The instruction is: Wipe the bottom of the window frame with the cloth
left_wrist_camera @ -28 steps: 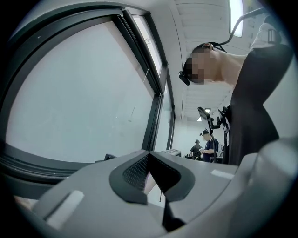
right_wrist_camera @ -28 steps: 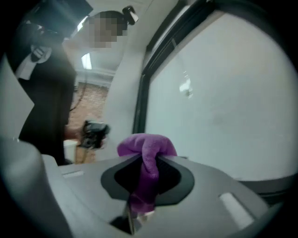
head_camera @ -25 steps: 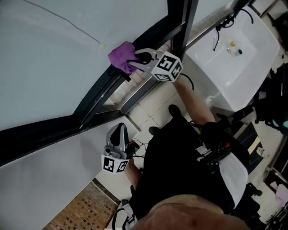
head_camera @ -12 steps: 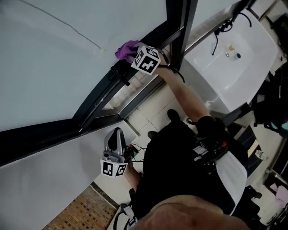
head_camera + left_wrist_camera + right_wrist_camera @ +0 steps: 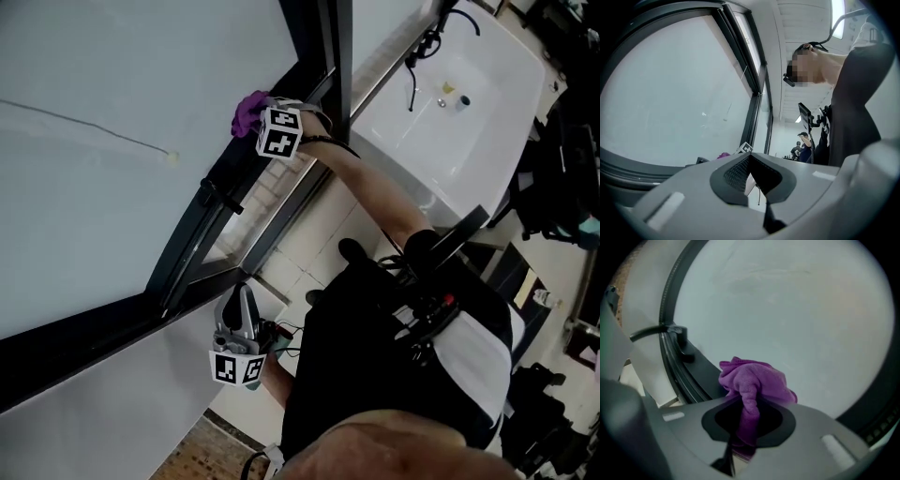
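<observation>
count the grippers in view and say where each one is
2. The right gripper is up at the window frame, shut on the purple cloth. The left gripper hangs low beside the person, shut and empty. None looks hidden.

The cloth [image 5: 752,380] is purple against the black frame [image 5: 202,225], whose glass [image 5: 112,75] is pale grey. Beside the frame, the sink [image 5: 497,103] is white and the tiles [image 5: 314,230] cream. The left gripper [image 5: 752,182] and right gripper [image 5: 745,434] are grey, with black-and-white square markers.
</observation>
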The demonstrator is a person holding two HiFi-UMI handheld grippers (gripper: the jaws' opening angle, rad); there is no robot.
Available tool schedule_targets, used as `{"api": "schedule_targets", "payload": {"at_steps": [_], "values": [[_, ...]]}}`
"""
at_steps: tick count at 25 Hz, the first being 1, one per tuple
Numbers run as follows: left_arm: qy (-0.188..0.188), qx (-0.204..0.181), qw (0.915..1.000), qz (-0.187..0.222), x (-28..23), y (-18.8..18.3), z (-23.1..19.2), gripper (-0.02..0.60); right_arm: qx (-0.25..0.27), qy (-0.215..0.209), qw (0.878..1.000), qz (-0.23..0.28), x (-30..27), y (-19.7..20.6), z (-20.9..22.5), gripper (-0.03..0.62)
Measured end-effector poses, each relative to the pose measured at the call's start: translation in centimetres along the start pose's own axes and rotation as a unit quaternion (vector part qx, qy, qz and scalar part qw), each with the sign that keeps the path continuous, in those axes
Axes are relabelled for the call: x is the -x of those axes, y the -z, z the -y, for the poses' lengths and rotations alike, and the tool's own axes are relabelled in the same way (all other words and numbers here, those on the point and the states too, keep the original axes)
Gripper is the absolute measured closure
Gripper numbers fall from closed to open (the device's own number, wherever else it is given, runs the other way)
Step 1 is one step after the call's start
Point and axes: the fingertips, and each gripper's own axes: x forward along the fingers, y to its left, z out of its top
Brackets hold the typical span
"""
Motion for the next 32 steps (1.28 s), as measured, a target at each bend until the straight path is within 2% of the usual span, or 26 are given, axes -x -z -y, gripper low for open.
{"api": "schedule_targets", "payload": {"at_steps": [4,6,9,11,12,13,14,15,16,17,19,21,23,25,28,32], "values": [[-0.005,0.001,1.0,-0.003,-0.3,0.0,-0.1,0.581,-0.056,0.087,0.993,-0.055,1.1,6.3,9.9,0.531],[-0.006,0.0,1.0,-0.001,-0.4,-0.1,0.0,0.581,-0.056,0.133,0.985,-0.093,1.5,8.3,13.1,0.53],[-0.007,-0.005,0.9999,0.006,-0.2,-0.4,0.0,0.581,-0.011,0.196,0.968,-0.154,1.0,9.5,14.8,0.531],[-0.01,-0.006,0.9999,0.011,0.2,-0.6,-0.2,0.581,-0.002,0.215,0.963,-0.165,1.6,9.5,14.7,0.531],[-0.013,-0.006,0.9998,0.012,0.5,-0.7,-0.4,0.581,-0.017,0.207,0.967,-0.146,2.6,8.7,13.6,0.53],[-0.019,-0.004,0.9997,0.012,1.1,-0.7,-0.7,0.581,-0.041,0.18,0.977,-0.103,3.8,6.7,11.5,0.53],[-0.025,-0.002,0.9996,0.013,1.6,-0.6,-1.2,0.581,-0.071,0.134,0.988,-0.041,5.0,3.8,8.6,0.53],[-0.029,0.001,0.9995,0.014,2.0,-0.5,-1.6,0.581,-0.099,0.074,0.992,0.027,5.7,0.4,5.3,0.53],[-0.032,0.003,0.9994,0.016,2.1,-0.4,-1.9,0.581,-0.116,0.014,0.99,0.083,5.9,-2.8,2.1,0.53],[-0.033,0.005,0.9993,0.019,2.2,-0.4,-2.0,0.581,-0.113,-0.033,0.986,0.114,5.5,-5.3,-0.9,0.53],[-0.033,0.004,0.9992,0.024,2.2,-0.5,-1.8,0.581,-0.055,-0.072,0.99,0.105,2.6,-7.7,-5.7,0.53],[-0.035,-0.002,0.9991,0.025,2.6,-1.0,-1.8,0.581,0.006,-0.076,0.995,0.064,-0.4,-7.7,-8.7,0.53],[-0.034,-0.009,0.9991,0.024,3.0,-1.5,-2.0,0.581,0.021,-0.074,0.996,0.048,-1.2,-7.0,-8.7,0.53],[-0.035,-0.01,0.999,0.027,3.3,-1.6,-2.0,0.581,0.027,-0.042,0.998,0.026,-1.2,-4.6,-5.6,0.53],[-0.045,-0.003,0.9983,0.038,3.7,-1.3,-1.6,0.581,0.015,0.016,1.0,-0.022,-0.6,0.7,1.5,0.53],[-0.038,-0.007,0.9983,0.043,4.0,-1.4,-1.7,0.581,-0.001,0.104,0.989,-0.104,0.5,5.9,9.8,0.53]]}}
